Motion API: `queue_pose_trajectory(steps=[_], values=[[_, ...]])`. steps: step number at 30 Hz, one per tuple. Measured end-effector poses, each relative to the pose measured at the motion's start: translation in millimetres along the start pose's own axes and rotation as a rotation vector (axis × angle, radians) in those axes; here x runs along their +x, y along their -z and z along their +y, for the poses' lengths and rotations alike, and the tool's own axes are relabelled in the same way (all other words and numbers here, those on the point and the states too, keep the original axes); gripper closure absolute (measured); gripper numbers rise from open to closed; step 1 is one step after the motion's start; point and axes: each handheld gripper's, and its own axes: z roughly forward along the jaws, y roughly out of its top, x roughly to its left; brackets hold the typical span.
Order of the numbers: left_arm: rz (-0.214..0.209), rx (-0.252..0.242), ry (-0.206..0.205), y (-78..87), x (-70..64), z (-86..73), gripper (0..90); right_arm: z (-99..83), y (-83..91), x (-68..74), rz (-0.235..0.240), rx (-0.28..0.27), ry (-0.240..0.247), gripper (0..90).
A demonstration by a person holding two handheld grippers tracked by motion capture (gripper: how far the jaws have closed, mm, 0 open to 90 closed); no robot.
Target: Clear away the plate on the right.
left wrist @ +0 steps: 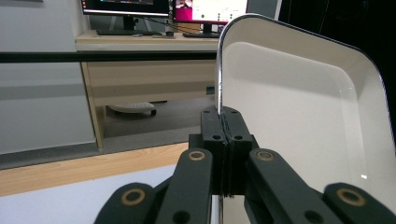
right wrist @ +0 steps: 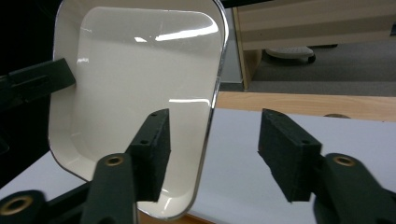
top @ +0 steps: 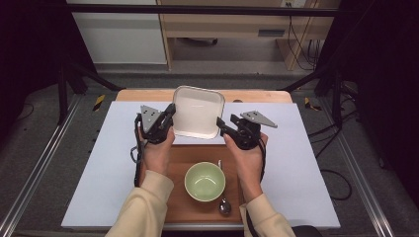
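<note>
White tray (top: 197, 112) rim sits clamped in the left gripper (top: 169, 114); right gripper (top: 221, 124) jaws gape astride its opposite edge.

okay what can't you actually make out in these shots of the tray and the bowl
- Spoon: high view, its middle hidden behind the green bowl.
- White tray: left gripper view, right side and bottom cut off by the frame; its underside is unseen.
- Monitor screens: left gripper view, cropped at the top, content too small to read.
</note>
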Motion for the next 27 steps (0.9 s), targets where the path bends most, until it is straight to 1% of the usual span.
queue_pose_trajectory(steps=[2, 3, 4, 6, 8, 11, 14, 16, 17, 20, 21, 22, 24, 25, 27], values=[[0.005, 0.002, 0.002, 1.5, 3.9, 0.5, 89.3, 0.9, 6.0, -1.6, -0.008, -0.013, 0.032, 35.3], [0.010, 0.003, 0.001, 2.9, 7.3, 0.7, 89.3, 1.1, 8.2, -2.6, -0.009, -0.019, 0.039, 32.8], [0.013, 0.005, 0.001, 4.2, 10.1, 0.7, 89.3, 1.2, 12.3, -4.9, -0.011, -0.034, 0.056, 29.9], [0.022, 0.009, -0.001, 6.9, 15.2, 0.3, 89.3, 0.6, 19.2, -9.1, -0.018, -0.048, 0.089, 26.2], [0.032, 0.010, 0.008, 9.5, 20.9, -0.5, 89.3, -0.9, 27.6, -15.7, -0.027, -0.061, 0.115, 23.7], [0.046, 0.016, 0.019, 12.3, 29.1, -2.1, 89.3, -5.0, 40.5, -28.3, -0.046, -0.079, 0.133, 20.8], [0.056, 0.025, 0.026, 14.0, 35.8, -4.9, 89.3, -12.3, 49.2, -41.7, -0.068, -0.069, 0.133, 18.6], [0.064, 0.031, 0.030, 16.5, 41.1, -7.0, 89.3, -18.9, 54.0, -50.3, -0.088, -0.048, 0.156, 17.9], [0.069, 0.034, 0.031, 18.2, 44.2, -8.0, 89.3, -22.8, 56.7, -54.2, -0.098, -0.041, 0.159, 17.5], [0.083, 0.037, 0.039, 25.8, 55.3, -10.7, 89.3, -35.4, 66.5, -66.8, -0.129, -0.021, 0.194, 14.5], [0.086, 0.039, 0.040, 28.0, 57.7, -11.2, 89.3, -40.3, 70.9, -72.3, -0.139, -0.020, 0.214, 12.8], [0.089, 0.047, 0.034, 32.1, 62.0, -12.3, 89.3, -43.0, 73.3, -75.1, -0.146, -0.017, 0.221, 11.2], [0.090, 0.056, 0.039, 39.1, 67.4, -14.8, 89.3, -49.2, 80.2, -83.3, -0.163, -0.020, 0.249, 9.5], [0.092, 0.059, 0.036, 43.0, 69.8, -16.2, 89.3, -52.5, 84.2, -88.8, -0.171, -0.029, 0.246, 9.0], [0.091, 0.065, 0.044, 49.8, 74.0, -18.9, 89.3, -56.5, 90.3, -97.5, -0.180, -0.029, 0.224, 8.9]])
